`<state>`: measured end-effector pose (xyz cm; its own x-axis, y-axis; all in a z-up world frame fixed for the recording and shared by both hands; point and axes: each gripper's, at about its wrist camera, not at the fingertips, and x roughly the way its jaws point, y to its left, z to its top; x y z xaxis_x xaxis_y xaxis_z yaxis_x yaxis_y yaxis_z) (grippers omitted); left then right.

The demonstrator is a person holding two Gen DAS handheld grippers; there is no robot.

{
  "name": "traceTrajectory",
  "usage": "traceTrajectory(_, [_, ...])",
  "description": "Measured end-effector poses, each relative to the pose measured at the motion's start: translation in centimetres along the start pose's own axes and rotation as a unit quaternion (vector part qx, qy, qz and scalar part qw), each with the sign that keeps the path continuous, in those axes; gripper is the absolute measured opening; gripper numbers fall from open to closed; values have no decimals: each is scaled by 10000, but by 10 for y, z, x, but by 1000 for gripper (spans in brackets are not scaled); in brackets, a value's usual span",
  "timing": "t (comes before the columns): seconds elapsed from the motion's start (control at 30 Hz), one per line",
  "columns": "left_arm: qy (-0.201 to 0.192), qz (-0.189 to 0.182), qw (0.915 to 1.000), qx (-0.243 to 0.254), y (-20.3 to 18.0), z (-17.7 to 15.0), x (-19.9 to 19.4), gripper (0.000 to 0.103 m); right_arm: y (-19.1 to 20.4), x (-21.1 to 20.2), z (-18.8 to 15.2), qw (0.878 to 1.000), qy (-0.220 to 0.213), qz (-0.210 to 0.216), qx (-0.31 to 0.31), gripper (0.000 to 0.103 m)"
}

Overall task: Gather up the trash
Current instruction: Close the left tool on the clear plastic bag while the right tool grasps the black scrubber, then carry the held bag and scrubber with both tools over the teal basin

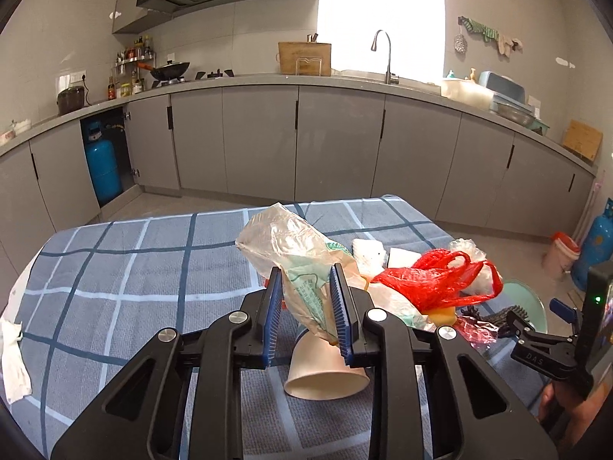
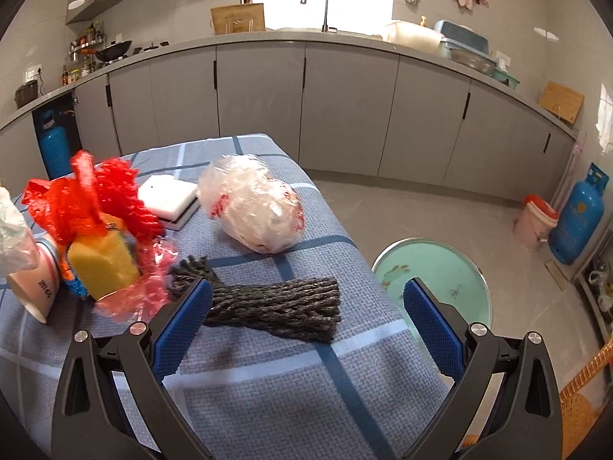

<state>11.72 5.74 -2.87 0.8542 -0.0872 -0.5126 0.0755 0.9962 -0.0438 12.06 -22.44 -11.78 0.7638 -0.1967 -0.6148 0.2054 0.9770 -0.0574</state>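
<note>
I count the trash on my checked blue tablecloth [image 2: 291, 395] like this: one crumpled clear bag with green print [image 1: 295, 257], one paper cup [image 1: 325, 368] lying on its side, one red plastic bag [image 1: 436, 280], one yellow sponge [image 2: 101, 264] wrapped in red netting [image 2: 95, 199], one white block [image 2: 168, 197], one balled clear bag [image 2: 256, 207], one bundle of dark rope [image 2: 283, 306], and one white tissue [image 1: 13, 360] at the cloth's left edge. My left gripper [image 1: 306, 308] has its blue pads pinched on the green-printed bag, which stands up between them above the cup's base. My right gripper [image 2: 306, 326] stands wide open with nothing between its pads, the left pad just beside the rope's near end. One pale green basin [image 2: 433, 272] sits on the floor just past the table's right edge. The left half of the cloth is bare, giving me free room there; the clutter crowds the right side near the edge. Two blue gas cylinders stand in the room, one [image 2: 578, 214] on the floor at far right, one [image 1: 103, 168] in the open cabinet.
</note>
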Motion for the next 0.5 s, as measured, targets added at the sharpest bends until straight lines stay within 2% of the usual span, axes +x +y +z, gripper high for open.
traceTrajectory(0.1, [59,1,10000,10,2,1,8,26,-2,13,0,9999,159,40,1,97])
traceTrajectory(0.13, [85,4,10000,20,2,1,11,26,-2,17,0,9996,242,107,8,93])
traceTrajectory(0.27, [153,-20,9999,63,-2,1,18,26,-2,31,-3,9972,555,480,107,52])
traceTrajectory(0.3, [153,-23,9998,79,-3,1,19,26,-2,32,-5,9968,579,544,121,48])
traceTrajectory(0.37, [149,-30,9998,132,-5,2,20,26,0,31,-6,9961,584,653,96,31])
traceTrajectory(0.43, [152,-44,9997,162,-7,2,20,26,1,31,-7,9952,594,777,91,20])
traceTrajectory(0.5, [150,-40,9997,202,-10,1,19,26,4,28,-6,9948,569,842,43,18])
